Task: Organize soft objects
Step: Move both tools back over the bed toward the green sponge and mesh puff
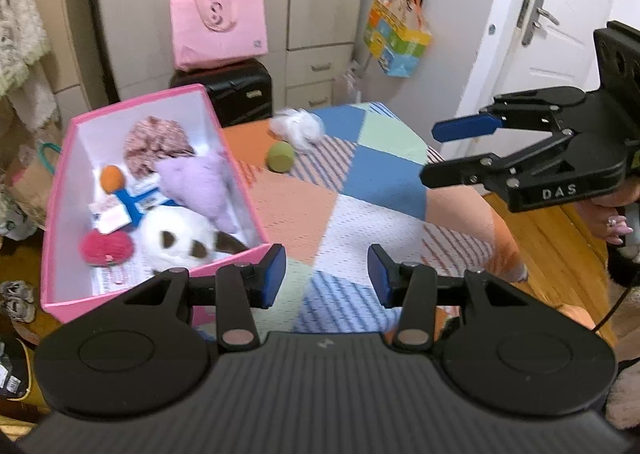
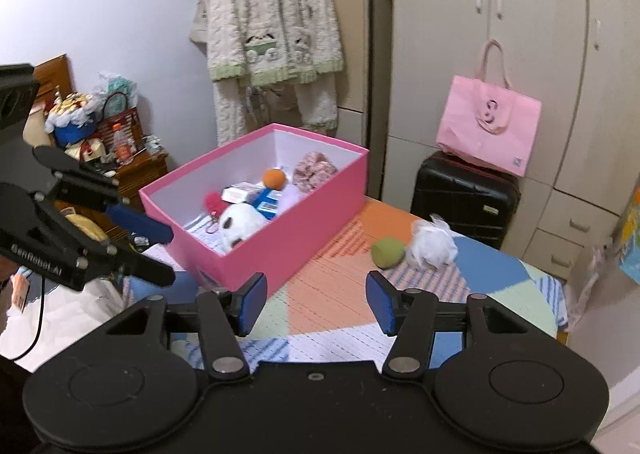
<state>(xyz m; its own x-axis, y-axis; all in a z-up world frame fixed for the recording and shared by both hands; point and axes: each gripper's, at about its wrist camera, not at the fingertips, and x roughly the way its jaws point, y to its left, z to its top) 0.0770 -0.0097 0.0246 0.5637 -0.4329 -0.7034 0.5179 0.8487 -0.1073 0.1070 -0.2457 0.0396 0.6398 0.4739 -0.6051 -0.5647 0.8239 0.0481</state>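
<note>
I had both grippers, left (image 1: pixel 327 274) and right (image 2: pixel 316 304), spread and empty above the quilt (image 1: pixel 360 214), green ball (image 2: pixel 386 252) and white puff (image 2: pixel 434 241) touching beside the pink box (image 2: pixel 296 230) holding the plush toys.

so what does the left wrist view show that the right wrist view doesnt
Only the left wrist view shows the white door, the colourful hanging bag, the wood floor and the purple plush clearly.

Only the right wrist view shows the fluffy cardigan on the wall and the cluttered nightstand.

Both show the pink box of soft toys, the panda plush, the green ball and white fluffy item out on the patchwork cloth, the pink tote on the black suitcase, and both grippers open: left gripper, right gripper.
</note>
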